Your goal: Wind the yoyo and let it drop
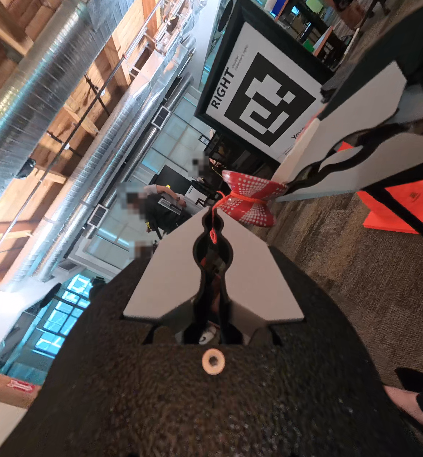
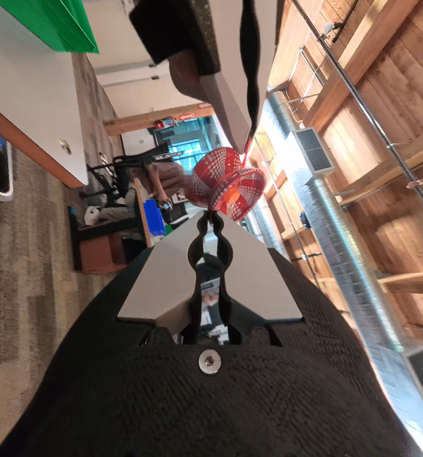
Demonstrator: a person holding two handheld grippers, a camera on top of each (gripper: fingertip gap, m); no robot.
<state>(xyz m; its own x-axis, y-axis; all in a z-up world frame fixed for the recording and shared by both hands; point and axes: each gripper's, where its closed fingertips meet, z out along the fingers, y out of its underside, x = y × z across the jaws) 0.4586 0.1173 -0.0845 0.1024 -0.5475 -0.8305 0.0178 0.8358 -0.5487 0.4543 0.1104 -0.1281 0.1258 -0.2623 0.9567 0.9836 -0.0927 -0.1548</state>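
Held in mid-air between your two tools, the red dotted yoyo hangs just past both sets of tips, above the carpet. Your left gripper is pinched narrow on the orange string, a knotted bit of it showing in the gap between the fingers; the string runs straight from those tips to a few turns around the yoyo's waist. Your right gripper is closed on the rim of one yoyo half, with the orange hub facing its camera. The axle lies roughly across the left tool's line of sight, so the groove opens toward the left tips, which sit almost touching it. The winding looks barely under way: the next wrap depends on carrying the string around that groove while the right tool holds the body steady.
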